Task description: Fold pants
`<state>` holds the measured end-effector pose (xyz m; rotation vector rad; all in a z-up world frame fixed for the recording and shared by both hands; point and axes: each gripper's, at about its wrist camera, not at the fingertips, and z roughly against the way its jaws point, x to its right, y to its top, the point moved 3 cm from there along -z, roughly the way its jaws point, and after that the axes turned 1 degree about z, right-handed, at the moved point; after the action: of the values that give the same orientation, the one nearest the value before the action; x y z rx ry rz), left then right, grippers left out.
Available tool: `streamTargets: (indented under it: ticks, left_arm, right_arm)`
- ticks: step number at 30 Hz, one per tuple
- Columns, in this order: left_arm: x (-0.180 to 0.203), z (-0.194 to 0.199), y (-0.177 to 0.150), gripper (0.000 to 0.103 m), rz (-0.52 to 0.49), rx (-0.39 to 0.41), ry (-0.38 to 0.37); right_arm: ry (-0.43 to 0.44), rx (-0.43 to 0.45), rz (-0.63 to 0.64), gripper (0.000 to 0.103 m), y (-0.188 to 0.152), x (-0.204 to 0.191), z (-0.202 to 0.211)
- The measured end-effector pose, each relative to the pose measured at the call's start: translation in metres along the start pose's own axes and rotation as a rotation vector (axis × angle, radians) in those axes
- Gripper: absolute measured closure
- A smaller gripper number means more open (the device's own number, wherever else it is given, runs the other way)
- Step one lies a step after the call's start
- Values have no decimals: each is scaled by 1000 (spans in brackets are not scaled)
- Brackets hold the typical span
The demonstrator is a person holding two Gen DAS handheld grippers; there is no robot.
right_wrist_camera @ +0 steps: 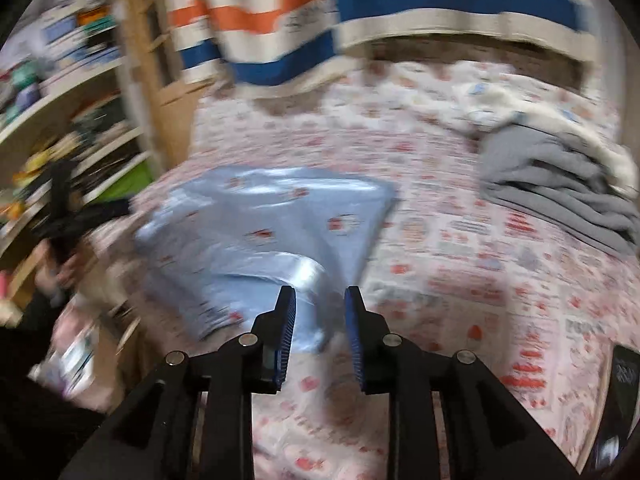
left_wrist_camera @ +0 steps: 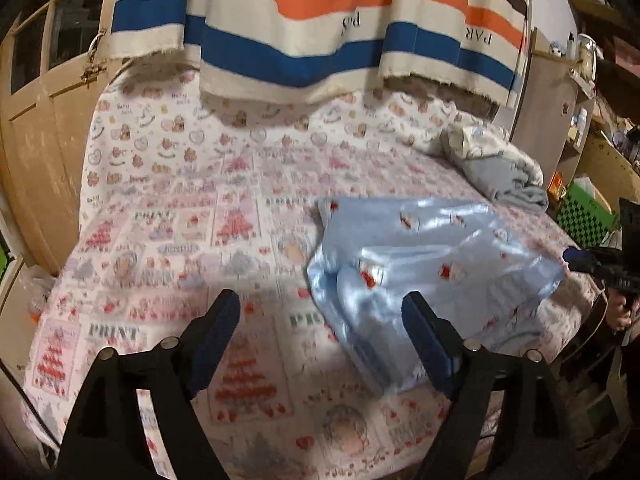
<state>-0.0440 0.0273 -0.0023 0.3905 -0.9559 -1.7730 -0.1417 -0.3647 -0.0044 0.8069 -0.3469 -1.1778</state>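
Note:
Shiny light-blue pants (left_wrist_camera: 432, 272) with small red prints lie crumpled and partly folded on the bed's right side. My left gripper (left_wrist_camera: 320, 312) is open and empty, hovering above the sheet just left of the pants. In the right wrist view the pants (right_wrist_camera: 260, 232) lie ahead and to the left, blurred. My right gripper (right_wrist_camera: 320, 300) has its jaws partly apart, with a fold of the pants showing between the fingertips; whether it pinches the cloth I cannot tell. It also shows at the far right edge of the left wrist view (left_wrist_camera: 576, 258).
The bed carries a pink and white printed sheet (left_wrist_camera: 180, 240). A pile of grey and white clothes (left_wrist_camera: 496, 168) sits at the back right. A striped orange, blue and cream blanket (left_wrist_camera: 320, 20) hangs at the head. Shelves (right_wrist_camera: 60, 120) stand beside the bed.

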Motion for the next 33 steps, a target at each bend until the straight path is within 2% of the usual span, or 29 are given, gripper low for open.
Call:
streamTargets:
  ticks: [1,2,3,5,10,11,12,14,16,18,21,22,24,25,28,29,33]
  left_arm:
    - [0,-2,6,20,-6,4,-3]
    - [1,-4,11,20,-12,6,-5]
    - [2,-8,16,20,-17,6,-6]
    - [4,-18,25,20,-17,-9,-11]
    - [7,-54,38,20,1,-74,-32]
    - [7,-61,38,23,2,-88,-28]
    - [6,-69,38,31,4,-107,-25]
    - [3,-83,38,41,13,-145,-24]
    - [1,-93,35,47,19,-174,-23]
    - [2,-98,34,47,19,-188,-39]
    - [7,-102,32,49,2,-195,-46]
    - [9,-104,32,52,-12,-198,-44]
    - [13,-109,31,72,-30,-206,-58]
    - [16,-112,31,75,-34,-214,-67]
    - [21,-116,33,84,-47,-210,-71]
    - [23,-117,34,91,-52,-211,-80]
    - [24,-113,47,98,-72,-170,-61]
  right_arm:
    - [-2,7,19,67,2,-2,2]
    - [7,25,30,53,7,-2,4]
    - [26,48,22,45,12,-1,7]
    - [63,73,-27,44,22,4,9]
    - [-22,37,-114,44,43,23,-21]
    - [-11,18,-139,44,46,29,-30]
    - [2,3,-166,44,48,34,-40]
    - [26,-18,-207,45,51,45,-60]
    - [18,-54,-219,50,52,54,-79]
    - [12,-78,-224,54,49,61,-90]
    - [56,-144,-231,59,43,66,-104]
    - [66,-152,-223,60,42,66,-107]
    - [74,-160,-178,60,42,62,-110]
    - [73,-163,-149,61,43,58,-112]
    - [81,-178,-99,82,44,46,-118]
    - [80,-185,-86,99,44,44,-120]
    - [25,-138,-37,101,57,36,-118]
